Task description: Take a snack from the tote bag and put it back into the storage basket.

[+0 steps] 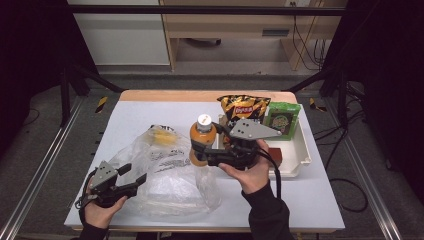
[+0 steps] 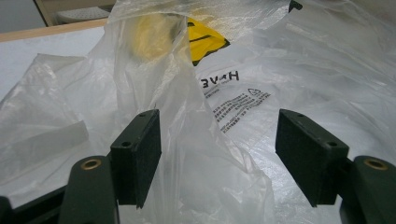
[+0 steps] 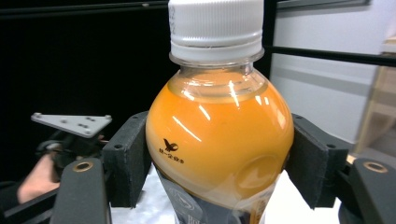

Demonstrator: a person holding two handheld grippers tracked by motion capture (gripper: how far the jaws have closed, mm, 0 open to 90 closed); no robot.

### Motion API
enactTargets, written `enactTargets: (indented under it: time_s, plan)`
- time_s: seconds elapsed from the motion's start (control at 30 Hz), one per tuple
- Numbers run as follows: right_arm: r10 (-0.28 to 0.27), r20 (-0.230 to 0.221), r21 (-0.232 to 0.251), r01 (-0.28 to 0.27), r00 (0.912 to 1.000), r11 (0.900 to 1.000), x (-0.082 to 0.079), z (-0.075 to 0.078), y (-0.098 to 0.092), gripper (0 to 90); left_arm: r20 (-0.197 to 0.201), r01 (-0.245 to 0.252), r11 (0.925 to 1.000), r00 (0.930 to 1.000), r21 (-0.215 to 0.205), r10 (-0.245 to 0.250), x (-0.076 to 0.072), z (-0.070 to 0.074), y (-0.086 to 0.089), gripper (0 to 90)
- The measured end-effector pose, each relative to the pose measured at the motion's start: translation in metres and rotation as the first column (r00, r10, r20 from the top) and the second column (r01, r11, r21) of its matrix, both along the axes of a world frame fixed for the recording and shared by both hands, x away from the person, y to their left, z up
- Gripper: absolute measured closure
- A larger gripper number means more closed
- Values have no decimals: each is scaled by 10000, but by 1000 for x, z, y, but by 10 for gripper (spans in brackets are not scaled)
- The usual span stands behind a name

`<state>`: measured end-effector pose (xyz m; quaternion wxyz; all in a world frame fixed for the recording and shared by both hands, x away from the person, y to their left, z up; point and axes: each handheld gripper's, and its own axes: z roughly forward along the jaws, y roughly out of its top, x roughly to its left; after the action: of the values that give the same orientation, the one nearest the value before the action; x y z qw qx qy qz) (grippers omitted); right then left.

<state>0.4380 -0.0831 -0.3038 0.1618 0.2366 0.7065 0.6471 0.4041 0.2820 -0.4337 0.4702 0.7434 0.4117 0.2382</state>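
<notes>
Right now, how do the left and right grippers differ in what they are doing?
The right gripper is shut on the orange juice bottle and holds it upright above the plastic bag; the left gripper is open, with loose bag film between its fingers. The right one is raised near the white tray; the left sits low at the bag's near edge. Both have black fingers.

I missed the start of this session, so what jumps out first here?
A bottle of orange drink with a white cap, clamped upright in the right gripper above mid-table. Beside it, a crumpled clear plastic bag spreads before the open left gripper. Snack packets sit in a white tray at right.
</notes>
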Motion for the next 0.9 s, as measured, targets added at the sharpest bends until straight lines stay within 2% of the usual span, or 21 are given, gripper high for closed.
enactTargets:
  time_s: [0.17, 0.37, 0.5, 0.6, 0.67, 0.9]
  plan:
    - [-670, 117, -409, 674, 9977, 9969, 1, 0, -19, 306, 40, -3, 10000, 10000, -14, 4, 0, 1, 0, 307]
    - [-1423, 54, -652, 1424, 9898, 9877, 3, -5, -41, 306, 88, -4, 10000, 10000, -49, 4, -1, 1, 0, 308]
    - [-1724, -21, -700, 1719, 9850, 9826, 4, -7, -52, 306, 108, -7, 10000, 9999, -42, 7, -1, 2, 1, 308]
    - [-2075, -59, -766, 2064, 9782, 9755, 5, -10, -65, 306, 121, -16, 10000, 9999, -75, 17, -1, 2, 1, 308]
    - [-2443, -72, -832, 2428, 9697, 9665, 5, -13, -77, 306, 133, -25, 10000, 9999, -94, 26, -1, 2, 1, 308]
    - [-3136, -192, -989, 3103, 9494, 9455, 6, -22, -103, 306, 195, -14, 10000, 9998, -82, 16, -2, 3, 1, 308]
